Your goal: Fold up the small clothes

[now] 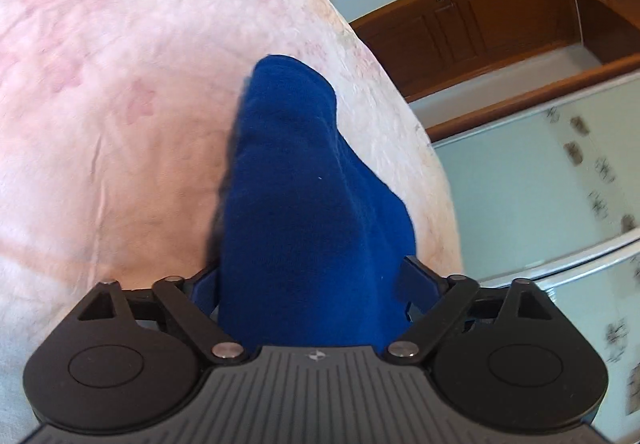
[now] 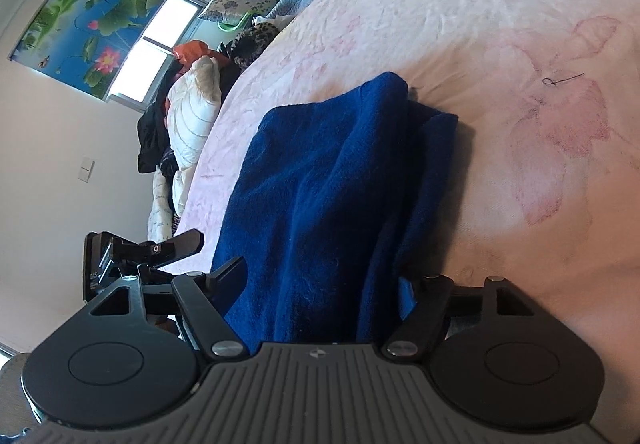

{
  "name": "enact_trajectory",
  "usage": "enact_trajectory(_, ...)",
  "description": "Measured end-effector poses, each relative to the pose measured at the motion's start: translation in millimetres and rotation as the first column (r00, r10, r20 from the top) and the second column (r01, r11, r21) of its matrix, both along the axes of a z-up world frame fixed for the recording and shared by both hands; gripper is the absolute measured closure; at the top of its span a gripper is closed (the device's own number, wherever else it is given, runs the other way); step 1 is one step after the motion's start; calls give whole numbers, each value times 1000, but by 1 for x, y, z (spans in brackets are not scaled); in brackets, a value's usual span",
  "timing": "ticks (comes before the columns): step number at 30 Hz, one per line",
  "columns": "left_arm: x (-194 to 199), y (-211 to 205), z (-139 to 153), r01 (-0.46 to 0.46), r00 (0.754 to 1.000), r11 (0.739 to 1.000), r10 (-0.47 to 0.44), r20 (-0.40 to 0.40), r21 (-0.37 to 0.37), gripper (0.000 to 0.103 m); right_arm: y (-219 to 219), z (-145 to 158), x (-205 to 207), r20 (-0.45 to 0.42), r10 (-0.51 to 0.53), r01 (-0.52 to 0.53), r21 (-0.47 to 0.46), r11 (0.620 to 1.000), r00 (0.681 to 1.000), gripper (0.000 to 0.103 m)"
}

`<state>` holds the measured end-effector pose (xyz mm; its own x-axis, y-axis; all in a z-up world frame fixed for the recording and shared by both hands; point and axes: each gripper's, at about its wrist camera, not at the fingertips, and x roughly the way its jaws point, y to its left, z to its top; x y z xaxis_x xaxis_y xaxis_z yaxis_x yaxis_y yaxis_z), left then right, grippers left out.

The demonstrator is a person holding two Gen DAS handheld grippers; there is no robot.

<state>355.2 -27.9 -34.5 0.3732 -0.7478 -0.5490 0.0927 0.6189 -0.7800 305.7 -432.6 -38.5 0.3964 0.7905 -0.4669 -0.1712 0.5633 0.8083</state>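
A dark blue knit garment (image 1: 296,195) hangs from my left gripper (image 1: 312,284) over the pink floral bedspread (image 1: 120,103). The jaws are closed on its near edge and the cloth hides the fingertips. In the right wrist view the same blue garment (image 2: 340,183) drapes in folds from my right gripper (image 2: 324,292), which is shut on its near edge. Its far end rests on the bedspread (image 2: 480,23). The left gripper (image 2: 140,256) shows at the left of that view, beside the garment's edge.
The bed edge runs along the right in the left wrist view, with a wooden door (image 1: 480,23) and a tiled wall (image 1: 560,163) beyond. Piled clothes and pillows (image 2: 192,111) lie along the far side of the bed. A small dark thread (image 2: 560,80) lies on the bedspread.
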Motion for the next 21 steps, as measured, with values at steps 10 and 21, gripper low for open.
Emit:
enact_trajectory(10, -15, -5, 23, 45, 999, 988, -43, -12, 146, 78, 18, 9, -21, -46, -43, 41, -40, 998, 998, 77)
enact_trajectory(21, -85, 34, 41, 155, 986, 986, -152, -68, 54, 78, 9, 28, -108, -150, 0, 29, 198, 980, 989, 77)
